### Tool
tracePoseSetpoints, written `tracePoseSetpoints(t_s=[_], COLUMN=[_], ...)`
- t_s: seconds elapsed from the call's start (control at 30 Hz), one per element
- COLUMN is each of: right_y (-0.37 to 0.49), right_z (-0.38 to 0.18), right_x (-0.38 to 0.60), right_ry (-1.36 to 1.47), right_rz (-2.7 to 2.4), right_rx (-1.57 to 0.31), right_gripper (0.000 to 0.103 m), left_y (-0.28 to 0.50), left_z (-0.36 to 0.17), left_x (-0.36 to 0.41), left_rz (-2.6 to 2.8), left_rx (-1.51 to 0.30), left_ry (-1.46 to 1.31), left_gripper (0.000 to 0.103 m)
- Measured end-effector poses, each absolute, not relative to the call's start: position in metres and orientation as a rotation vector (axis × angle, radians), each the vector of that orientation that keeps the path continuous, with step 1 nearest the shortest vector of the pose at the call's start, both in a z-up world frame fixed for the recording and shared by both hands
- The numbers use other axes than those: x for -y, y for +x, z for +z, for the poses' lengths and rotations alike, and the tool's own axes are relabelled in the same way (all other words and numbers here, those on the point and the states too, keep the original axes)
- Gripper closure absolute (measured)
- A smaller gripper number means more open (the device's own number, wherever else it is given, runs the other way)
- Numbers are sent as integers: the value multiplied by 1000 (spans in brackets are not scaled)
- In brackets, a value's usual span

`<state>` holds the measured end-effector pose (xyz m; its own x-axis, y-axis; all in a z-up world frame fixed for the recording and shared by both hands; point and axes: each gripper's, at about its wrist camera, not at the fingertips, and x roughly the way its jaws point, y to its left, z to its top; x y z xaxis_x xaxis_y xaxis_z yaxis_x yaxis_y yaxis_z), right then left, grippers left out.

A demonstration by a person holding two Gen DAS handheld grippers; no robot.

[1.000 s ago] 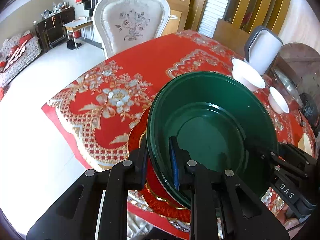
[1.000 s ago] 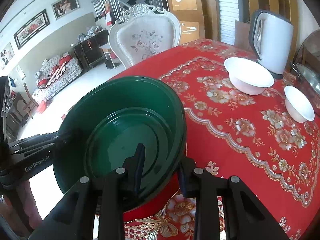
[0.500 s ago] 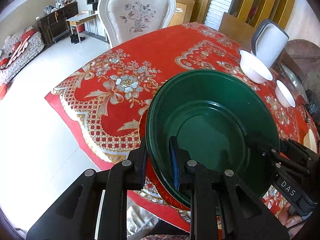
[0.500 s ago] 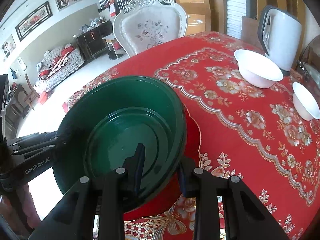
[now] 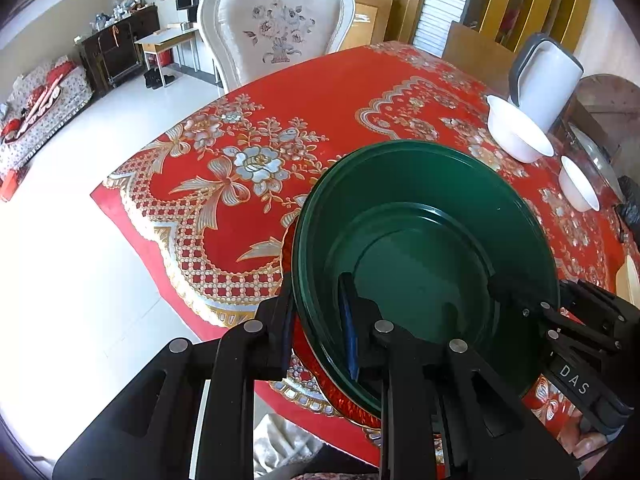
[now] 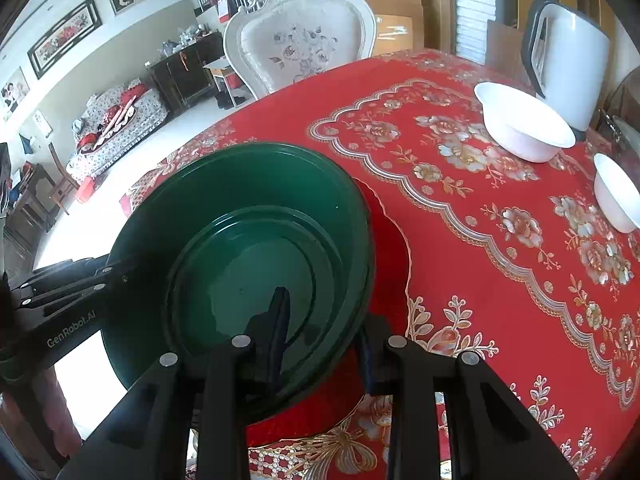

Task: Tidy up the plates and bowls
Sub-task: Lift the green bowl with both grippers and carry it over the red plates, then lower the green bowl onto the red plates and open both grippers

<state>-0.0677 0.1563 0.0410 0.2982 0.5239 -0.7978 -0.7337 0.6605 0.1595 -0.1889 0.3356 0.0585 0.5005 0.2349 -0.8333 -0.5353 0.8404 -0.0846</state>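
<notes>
I hold green plates (image 5: pixel 420 240) in both grippers, left gripper (image 5: pixel 316 328), right gripper (image 6: pixel 324 332) | red plate (image 6: pixel 388 248) beneath | two white bowls (image 6: pixel 524 128) far right unstacked.

Table under red floral tablecloth (image 6: pixel 460 208); on it two white bowls (image 6: pixel 524 124) (image 6: pixel 616 196), white kettle (image 6: pixel 568 64).

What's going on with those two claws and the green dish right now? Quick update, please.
Left gripper and right gripper both clamped on green plate's rim, opposite sides. Red plate directly underneath. Two white bowls far off; nothing blocking.
</notes>
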Motion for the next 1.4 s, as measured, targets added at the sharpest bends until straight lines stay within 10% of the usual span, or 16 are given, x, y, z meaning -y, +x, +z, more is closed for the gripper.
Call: tracePoseSetpoints(t_s=[0.67, 0.83, 1.4], right_y=[-65, -62, -42], right_z=[43, 53, 71], right_x=[-150, -139, -79], right_ry=[-155, -119, 2], right_rz=[870, 856, 770], right_rx=[-1002, -988, -946], right_gripper=[56, 56, 54], left_y=[-190, -197, -170], left_z=[59, 74, 144], left_x=[-339, -340, -283], left_rz=[475, 492, 306], left_rx=[-929, -861, -712], left_ry=[-394, -389, -337], left_gripper=[84, 50, 41])
